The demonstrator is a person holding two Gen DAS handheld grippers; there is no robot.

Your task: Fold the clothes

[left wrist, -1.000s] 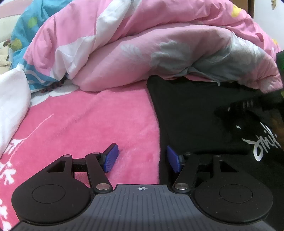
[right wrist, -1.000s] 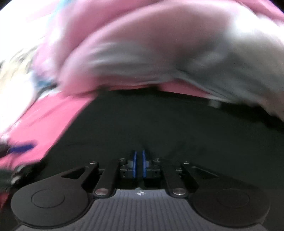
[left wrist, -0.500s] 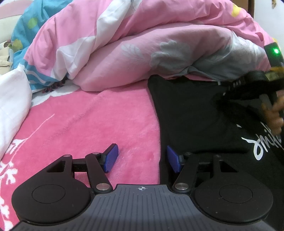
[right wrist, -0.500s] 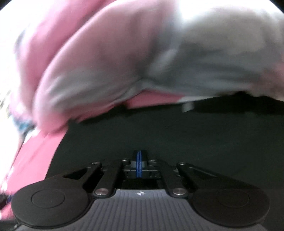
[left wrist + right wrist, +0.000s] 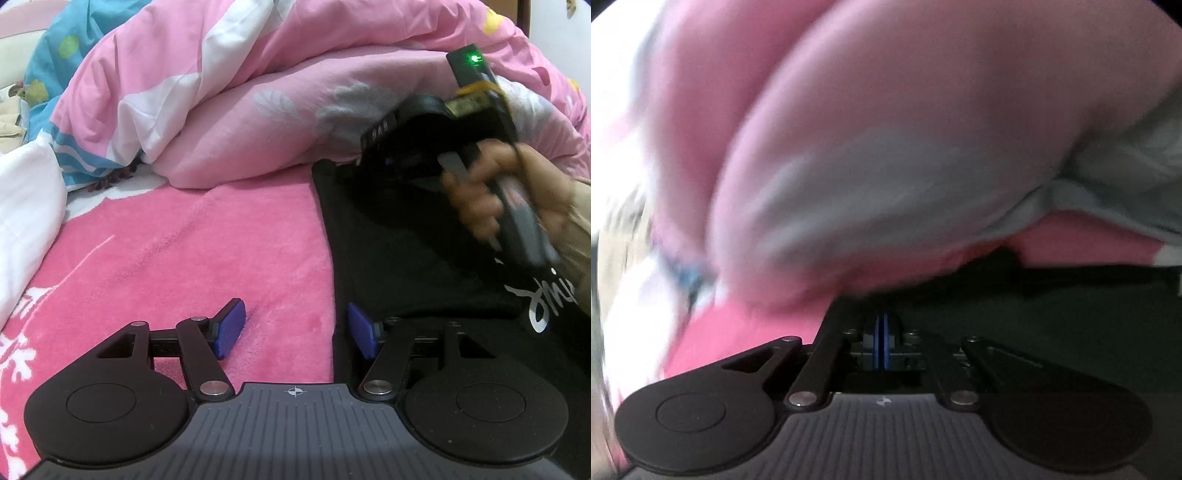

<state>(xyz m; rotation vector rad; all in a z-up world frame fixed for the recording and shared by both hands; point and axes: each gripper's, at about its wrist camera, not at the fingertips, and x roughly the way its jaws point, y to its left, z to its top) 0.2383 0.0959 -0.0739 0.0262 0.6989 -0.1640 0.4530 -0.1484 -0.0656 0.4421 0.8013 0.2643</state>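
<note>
Black T-shirt lies flat on the pink bed blanket, far end tucked against the heaped pink duvet. Its long axis runs away from the left gripper, whose blue pads sit wide apart astride the shirt's left edge: right pad on the cloth, left pad on the blanket.

Right gripper has its pads pressed together near the shirt's far-left corner; whether cloth is pinched between them I can't tell. Right is the nearer one to that corner.

Versus a second ago: left gripper unmoved, right gripper has swept leftward across the shirt toward the duvet.
</note>
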